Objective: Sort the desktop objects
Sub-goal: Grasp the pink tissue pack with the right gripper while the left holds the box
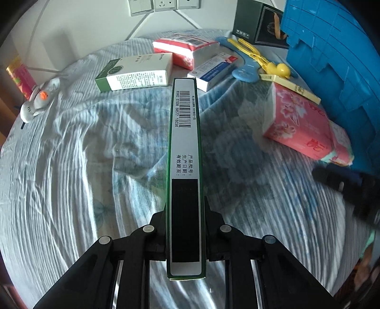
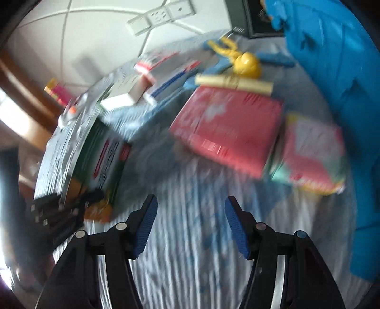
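The left gripper point(image 1: 185, 228) clamps a narrow green-edged barcode box point(image 1: 184, 152) above the striped bedsheet point(image 1: 71, 178), while the right gripper point(image 2: 190, 225) hangs apart, empty.

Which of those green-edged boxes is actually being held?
The narrow barcode box, clamped on edge in the left gripper; the other green-and-white box lies flat on the sheet.

A pale wall point(image 1: 83, 28) carries white rectangular plastic sockets point(image 1: 163, 6). A wrinkled blue-and-white striped cloth point(image 1: 71, 166) covers the surface, beside brown wooden furniture point(image 2: 21, 95).
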A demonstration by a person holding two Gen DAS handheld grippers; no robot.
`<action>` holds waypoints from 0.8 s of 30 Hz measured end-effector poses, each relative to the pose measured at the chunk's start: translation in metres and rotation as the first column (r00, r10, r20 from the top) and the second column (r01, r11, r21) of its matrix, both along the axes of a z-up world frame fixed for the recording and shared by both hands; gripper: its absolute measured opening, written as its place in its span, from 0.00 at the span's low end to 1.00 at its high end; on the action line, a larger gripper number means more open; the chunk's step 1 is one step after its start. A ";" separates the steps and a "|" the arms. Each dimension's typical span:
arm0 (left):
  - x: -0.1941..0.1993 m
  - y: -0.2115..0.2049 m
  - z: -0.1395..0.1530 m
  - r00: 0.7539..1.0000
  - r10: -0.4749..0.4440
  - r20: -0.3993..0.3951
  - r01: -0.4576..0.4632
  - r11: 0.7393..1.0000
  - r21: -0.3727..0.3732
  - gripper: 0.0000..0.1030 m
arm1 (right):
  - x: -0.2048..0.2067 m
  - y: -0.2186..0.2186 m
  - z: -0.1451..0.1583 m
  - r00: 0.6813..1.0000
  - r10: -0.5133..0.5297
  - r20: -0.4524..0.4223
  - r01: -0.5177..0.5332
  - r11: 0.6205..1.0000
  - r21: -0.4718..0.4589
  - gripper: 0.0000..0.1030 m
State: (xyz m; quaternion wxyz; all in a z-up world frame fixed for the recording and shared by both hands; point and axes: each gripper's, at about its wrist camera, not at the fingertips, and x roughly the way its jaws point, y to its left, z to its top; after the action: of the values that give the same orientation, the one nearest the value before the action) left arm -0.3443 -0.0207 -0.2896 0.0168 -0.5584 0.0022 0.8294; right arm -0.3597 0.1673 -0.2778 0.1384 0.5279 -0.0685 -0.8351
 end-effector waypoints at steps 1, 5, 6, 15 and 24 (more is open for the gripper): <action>-0.001 -0.002 0.000 1.000 0.004 0.000 -0.004 1.000 0.004 0.19 | -0.007 0.002 0.003 1.000 -0.016 -0.013 0.016 1.000 0.011 0.74; -0.004 -0.007 -0.001 1.000 0.015 0.001 -0.015 1.000 0.019 0.19 | -0.034 0.006 0.010 0.998 -0.035 -0.057 0.038 0.997 0.063 0.97; -0.005 -0.008 -0.002 1.000 0.016 0.001 -0.016 1.000 0.022 0.19 | -0.041 0.007 0.011 0.997 -0.033 -0.069 0.038 0.996 0.075 0.97; -0.007 -0.011 -0.002 0.999 0.036 0.003 -0.036 0.999 0.032 0.19 | -0.096 0.006 -0.002 0.998 0.059 -0.002 -0.058 0.989 0.134 1.00; -0.009 -0.008 -0.003 0.999 0.045 0.004 -0.045 0.999 0.019 0.19 | -0.049 -0.015 0.018 0.973 0.227 0.033 -0.229 0.971 0.068 1.00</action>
State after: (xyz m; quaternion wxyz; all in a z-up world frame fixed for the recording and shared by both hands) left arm -0.3536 -0.0290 -0.2921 0.0035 -0.5596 -0.0185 0.8285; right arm -0.4084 0.1527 -0.2598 0.2136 0.5475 0.0208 -0.8088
